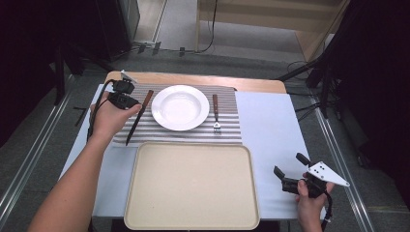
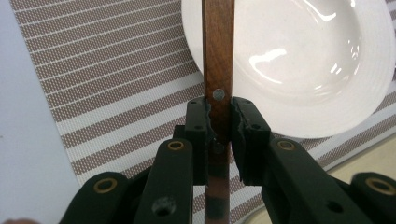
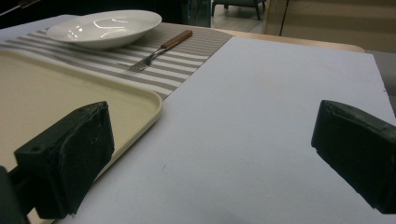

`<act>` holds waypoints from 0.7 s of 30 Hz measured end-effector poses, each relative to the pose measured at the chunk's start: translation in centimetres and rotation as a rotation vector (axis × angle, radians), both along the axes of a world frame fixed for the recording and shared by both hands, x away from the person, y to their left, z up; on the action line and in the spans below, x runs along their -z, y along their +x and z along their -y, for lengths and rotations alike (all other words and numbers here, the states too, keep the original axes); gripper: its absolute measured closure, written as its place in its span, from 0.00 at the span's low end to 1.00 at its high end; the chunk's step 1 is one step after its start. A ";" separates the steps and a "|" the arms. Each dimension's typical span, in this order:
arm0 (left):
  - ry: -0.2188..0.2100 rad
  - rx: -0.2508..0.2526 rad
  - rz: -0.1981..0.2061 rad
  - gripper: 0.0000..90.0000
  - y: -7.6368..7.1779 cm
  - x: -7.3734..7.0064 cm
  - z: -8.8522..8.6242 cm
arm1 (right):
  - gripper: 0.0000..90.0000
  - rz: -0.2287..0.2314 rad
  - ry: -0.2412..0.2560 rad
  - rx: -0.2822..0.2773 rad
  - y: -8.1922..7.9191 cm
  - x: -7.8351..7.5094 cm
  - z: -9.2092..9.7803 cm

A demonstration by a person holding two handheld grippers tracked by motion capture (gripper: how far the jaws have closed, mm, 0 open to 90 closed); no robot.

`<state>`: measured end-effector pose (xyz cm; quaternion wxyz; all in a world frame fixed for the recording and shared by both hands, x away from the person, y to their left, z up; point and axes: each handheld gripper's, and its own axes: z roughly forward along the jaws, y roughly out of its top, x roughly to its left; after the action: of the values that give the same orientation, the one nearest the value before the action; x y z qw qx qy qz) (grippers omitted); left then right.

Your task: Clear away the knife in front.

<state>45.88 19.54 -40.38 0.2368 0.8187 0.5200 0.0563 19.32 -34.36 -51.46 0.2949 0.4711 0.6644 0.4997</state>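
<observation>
My left hand-held gripper (image 1: 137, 103) is closed on the wooden handle of the knife (image 1: 137, 117), near the handle's lower end; the left gripper view shows both jaws pressed against the handle's flat sides, just below a metal rivet. The knife lies at the left side of the striped placemat (image 1: 227, 131), just beside the white plate (image 1: 180, 107) and not touching it. Its long axis runs from the far end of the handle, near the desk's (image 1: 270, 125) far-left corner, down toward me, blade tip pointing at the near-left edge of the placemat. The beige tray (image 1: 192, 186) sits directly below the placemat, along the desk's near edge.

My right hand-held gripper (image 1: 287, 174) is wide open and holds nothing. It rests near the desk's near-right corner, well apart from the fork (image 1: 216, 113), which lies to the right of the plate.

Materials: the knife handle is smooth brown wood, the blade is dark. The plate is glossy ceramic with a deep well. The placemat is woven, ribbed. The tray is matte plastic with a raised rim.

Judgement: the left arm owns this move.
</observation>
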 end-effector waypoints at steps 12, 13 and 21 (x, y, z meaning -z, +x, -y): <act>-0.019 0.022 0.029 0.86 -2.3 -0.2 0.1 | 0.00 0.001 -0.001 0.000 0.0 0.0 0.0; -0.020 0.028 0.029 0.86 -2.6 -0.3 0.1 | 0.00 -0.001 -0.001 0.000 0.0 0.0 0.0; -0.048 0.059 0.039 0.86 -5.0 -0.3 0.5 | 0.00 -0.003 -0.003 0.001 0.1 0.0 -0.1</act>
<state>40.84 19.03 -40.08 0.2679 0.8267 0.4920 0.0526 19.37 -34.28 -51.47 0.2952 0.4717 0.6653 0.4977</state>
